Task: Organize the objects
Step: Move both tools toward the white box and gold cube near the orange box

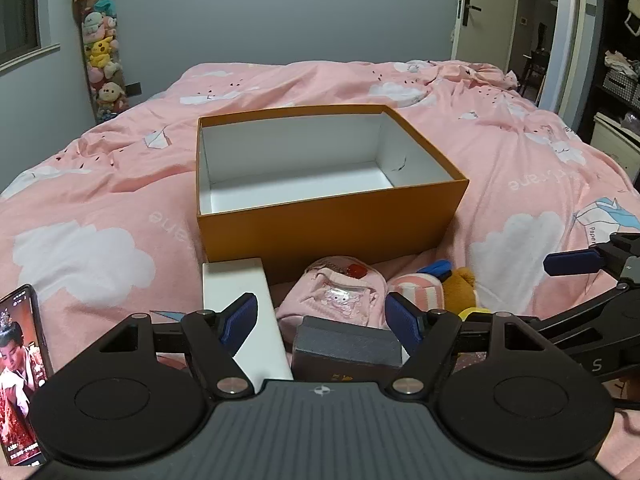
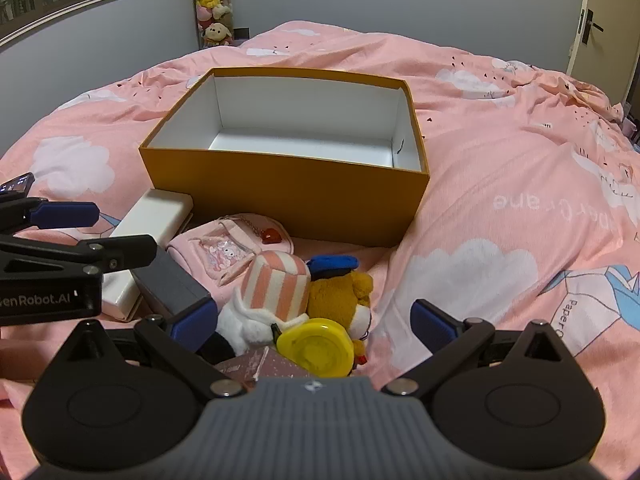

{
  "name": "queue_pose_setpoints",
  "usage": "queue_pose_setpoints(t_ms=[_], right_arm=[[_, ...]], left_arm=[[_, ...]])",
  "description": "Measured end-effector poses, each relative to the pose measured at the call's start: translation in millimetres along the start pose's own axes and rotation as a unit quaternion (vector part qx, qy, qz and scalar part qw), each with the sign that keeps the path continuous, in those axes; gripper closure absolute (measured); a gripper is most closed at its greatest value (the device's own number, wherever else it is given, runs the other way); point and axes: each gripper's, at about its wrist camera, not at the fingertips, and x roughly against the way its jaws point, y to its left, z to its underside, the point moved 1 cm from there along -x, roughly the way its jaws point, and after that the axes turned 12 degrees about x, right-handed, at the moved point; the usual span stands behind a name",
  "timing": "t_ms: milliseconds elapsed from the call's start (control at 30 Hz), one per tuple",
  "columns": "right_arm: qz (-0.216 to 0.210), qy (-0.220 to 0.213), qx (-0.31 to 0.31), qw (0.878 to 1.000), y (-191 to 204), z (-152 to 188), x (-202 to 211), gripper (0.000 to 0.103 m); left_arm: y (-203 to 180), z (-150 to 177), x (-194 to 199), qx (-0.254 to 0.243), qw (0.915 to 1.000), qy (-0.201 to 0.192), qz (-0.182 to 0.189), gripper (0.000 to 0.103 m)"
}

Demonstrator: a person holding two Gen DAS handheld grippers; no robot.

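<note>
Orange cardboard box (image 1: 328,224) sits open, white-lined, empty.

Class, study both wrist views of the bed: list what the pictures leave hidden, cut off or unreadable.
- Phone: left wrist view, cut off by the frame edge and the left tool.
- Grey box: the label is hidden behind the tool body.
- Maroon card: right wrist view, mostly under the yellow disc and the right tool.
- Orange box: the near floor is hidden by its front wall.
</note>
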Motion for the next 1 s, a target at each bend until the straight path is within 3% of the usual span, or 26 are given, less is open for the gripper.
queue_pose_setpoints(t_ms=[1000], right_arm=[[-0.002, 0.007, -0.005, 1.0, -0.4, 2.4, -3.9, 0.001]], left_arm=[[1.7, 1.5, -2.0, 0.0, 0.9999, 0.01, -0.01, 0.018]])
